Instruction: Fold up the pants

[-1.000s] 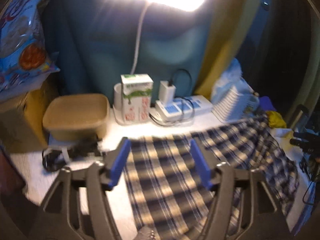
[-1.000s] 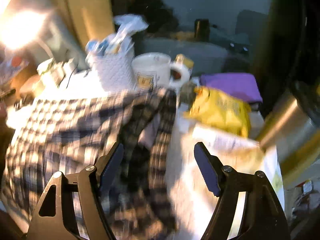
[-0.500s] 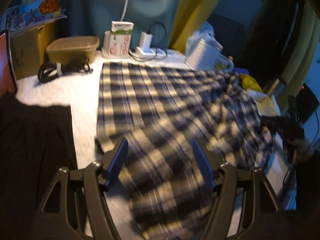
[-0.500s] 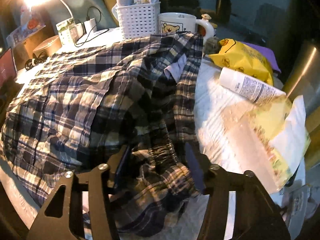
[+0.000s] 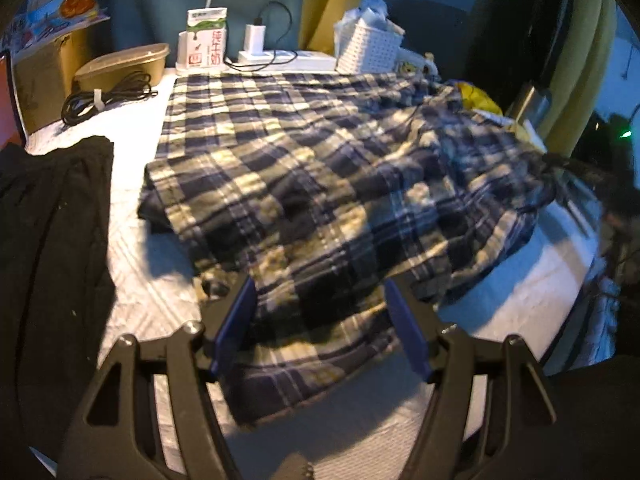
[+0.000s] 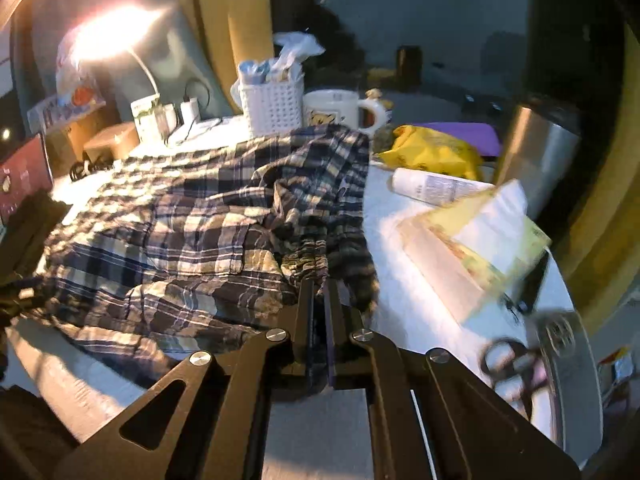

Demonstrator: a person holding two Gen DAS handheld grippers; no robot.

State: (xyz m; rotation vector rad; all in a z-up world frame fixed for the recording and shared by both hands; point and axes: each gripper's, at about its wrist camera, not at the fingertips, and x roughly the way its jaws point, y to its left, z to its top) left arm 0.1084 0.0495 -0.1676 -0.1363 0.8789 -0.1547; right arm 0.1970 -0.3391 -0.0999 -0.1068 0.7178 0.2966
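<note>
The blue and cream plaid pants (image 5: pixel 320 168) lie rumpled across the white table (image 5: pixel 152 304). My left gripper (image 5: pixel 320 300) is open, its blue-padded fingers straddling the near hem of a pant leg without closing on it. In the right wrist view the pants (image 6: pixel 192 240) spread to the left. My right gripper (image 6: pixel 319 292) is shut on the gathered elastic waistband (image 6: pixel 316 256) at the pants' right end.
A black garment (image 5: pixel 48 248) lies at the left. At the back stand a brown tub (image 5: pixel 120 66), coiled cable (image 5: pixel 104 96), milk carton (image 5: pixel 206 38), charger strip (image 5: pixel 280 54) and white basket (image 6: pixel 274 104). A mug (image 6: pixel 340 110), yellow bag (image 6: pixel 432 152), tube (image 6: pixel 436 188), packet (image 6: pixel 480 240), steel flask (image 6: pixel 536 152) and scissors (image 6: pixel 516 364) crowd the right.
My right gripper has closed on the waistband; it was open before. My left gripper has dropped and pulled back from the table's rear to the near pant leg hem, still open.
</note>
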